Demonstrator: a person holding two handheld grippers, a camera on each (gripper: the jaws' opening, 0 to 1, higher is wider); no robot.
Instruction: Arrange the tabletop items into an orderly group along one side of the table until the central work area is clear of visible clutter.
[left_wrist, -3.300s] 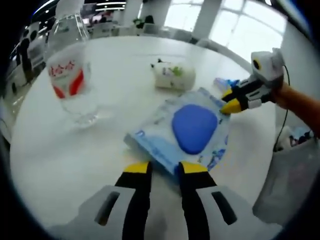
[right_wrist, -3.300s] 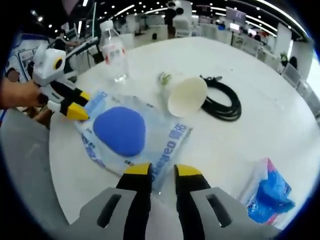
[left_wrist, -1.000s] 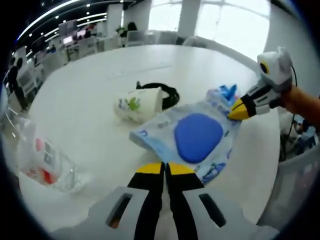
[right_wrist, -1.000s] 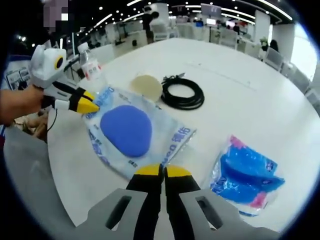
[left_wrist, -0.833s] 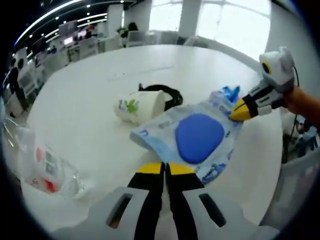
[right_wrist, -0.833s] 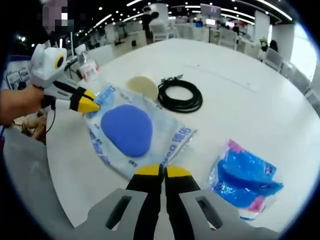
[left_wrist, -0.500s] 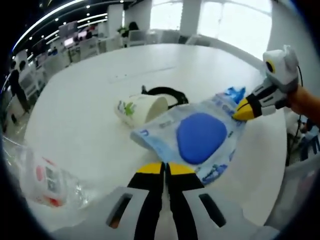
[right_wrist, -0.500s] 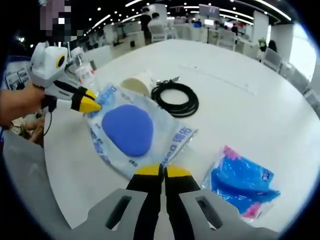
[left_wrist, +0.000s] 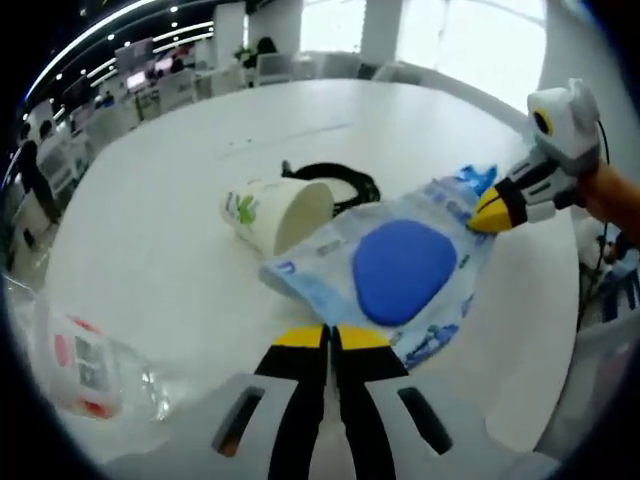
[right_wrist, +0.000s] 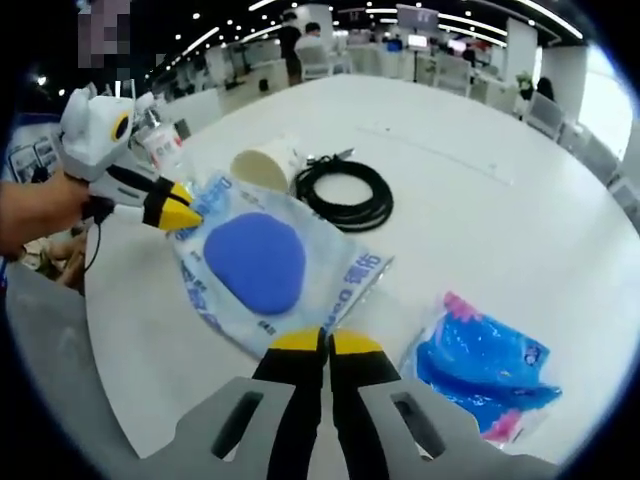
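Over a round white table, two grippers carry a wet-wipe pack between them.

Left gripper and right gripper each pinch opposite edges of the blue-lidded wipe pack, keeping it level, likely toward one side. Tipped paper cup, coiled cable and blue packet wait nearby. The pack's blue lettering is unreadable.

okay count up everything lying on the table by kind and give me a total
Packets: 2, a large one with a blue oval held at opposite ends by both grippers, and a small blue one
Paper cup: 1, on its side
Cable coil: 1, black
Water bottle: 1
Total: 5
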